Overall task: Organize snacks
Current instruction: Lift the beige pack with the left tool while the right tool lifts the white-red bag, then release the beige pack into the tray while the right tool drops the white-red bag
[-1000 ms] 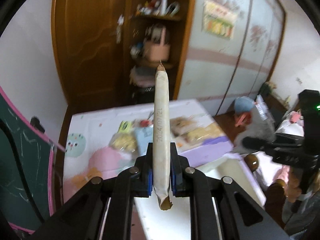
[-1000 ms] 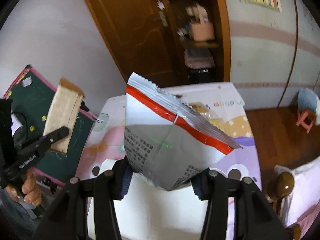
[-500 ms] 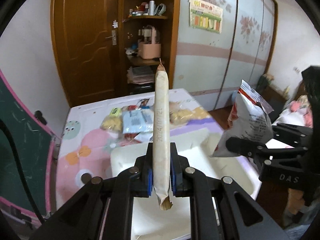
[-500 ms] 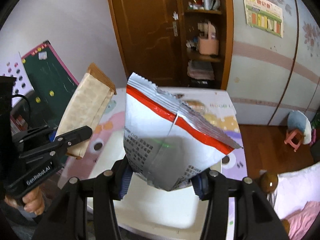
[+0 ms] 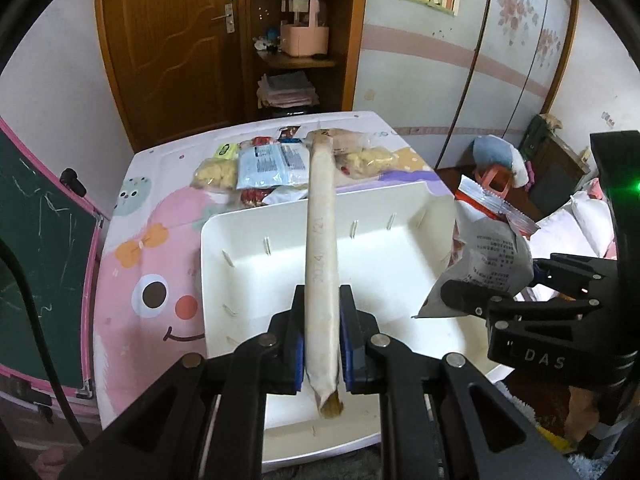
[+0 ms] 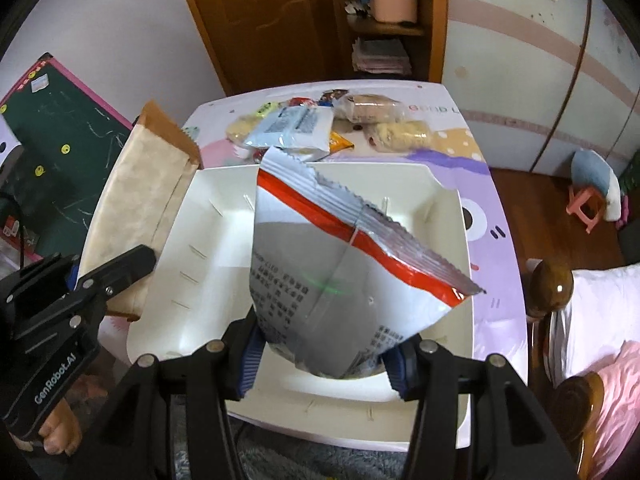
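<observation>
A long flat beige snack packet (image 5: 320, 220) stands edge-on between the blue pads of my left gripper (image 5: 322, 312). The jaws are opening, and the pads still touch the packet. It hangs over the white bin (image 5: 248, 248). In the right wrist view the same packet (image 6: 136, 200) sits at the bin's left rim. My right gripper (image 6: 322, 354) is shut on a silver bag with a red stripe (image 6: 320, 272), held above the middle of the bin (image 6: 208, 232). The left wrist view shows that bag (image 5: 488, 248) over the bin's right edge.
A pile of loose snack packs (image 6: 320, 124) lies on the cartoon-print table (image 5: 140, 240) behind the bin. A green chalkboard (image 5: 36, 240) leans at the left. A wooden bedpost (image 6: 552, 288), pink bedding and a small stool (image 6: 584, 204) are on the right.
Both grippers have come down and forward with their packets, from above the table to just over the white bin. The two packets now sit closer together.
</observation>
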`<act>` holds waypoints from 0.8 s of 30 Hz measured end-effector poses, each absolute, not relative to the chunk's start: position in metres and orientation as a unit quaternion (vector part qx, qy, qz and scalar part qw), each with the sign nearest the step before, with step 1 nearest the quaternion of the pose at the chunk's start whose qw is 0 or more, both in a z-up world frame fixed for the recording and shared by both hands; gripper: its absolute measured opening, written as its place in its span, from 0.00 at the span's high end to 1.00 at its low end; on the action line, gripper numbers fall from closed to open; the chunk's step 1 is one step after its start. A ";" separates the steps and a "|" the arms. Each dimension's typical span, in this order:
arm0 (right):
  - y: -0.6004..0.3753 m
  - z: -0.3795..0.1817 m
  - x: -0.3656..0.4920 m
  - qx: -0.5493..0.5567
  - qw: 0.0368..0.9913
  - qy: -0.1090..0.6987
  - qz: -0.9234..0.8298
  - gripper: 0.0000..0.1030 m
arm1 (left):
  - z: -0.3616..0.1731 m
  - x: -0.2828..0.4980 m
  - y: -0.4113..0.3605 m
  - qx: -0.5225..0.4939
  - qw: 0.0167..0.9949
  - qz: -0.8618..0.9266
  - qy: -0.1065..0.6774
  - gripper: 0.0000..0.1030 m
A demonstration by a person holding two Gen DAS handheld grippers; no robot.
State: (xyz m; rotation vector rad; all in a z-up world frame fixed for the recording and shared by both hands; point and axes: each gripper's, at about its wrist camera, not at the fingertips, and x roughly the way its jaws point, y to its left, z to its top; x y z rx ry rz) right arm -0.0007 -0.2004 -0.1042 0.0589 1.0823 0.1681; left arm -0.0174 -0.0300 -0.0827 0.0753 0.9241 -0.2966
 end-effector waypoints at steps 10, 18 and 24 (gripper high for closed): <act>-0.202 -0.105 -0.001 0.006 0.868 0.495 0.040 0.17 | -0.071 -0.026 -0.037 0.059 0.899 -0.139 0.411 0.09; -0.208 -0.110 -0.002 0.026 0.859 0.509 0.040 0.17 | -0.071 -0.023 -0.037 0.052 0.894 -0.141 0.423 0.09; -0.208 -0.111 -0.004 0.028 0.858 0.510 0.045 0.17 | -0.072 -0.024 -0.037 0.049 0.893 -0.137 0.426 0.09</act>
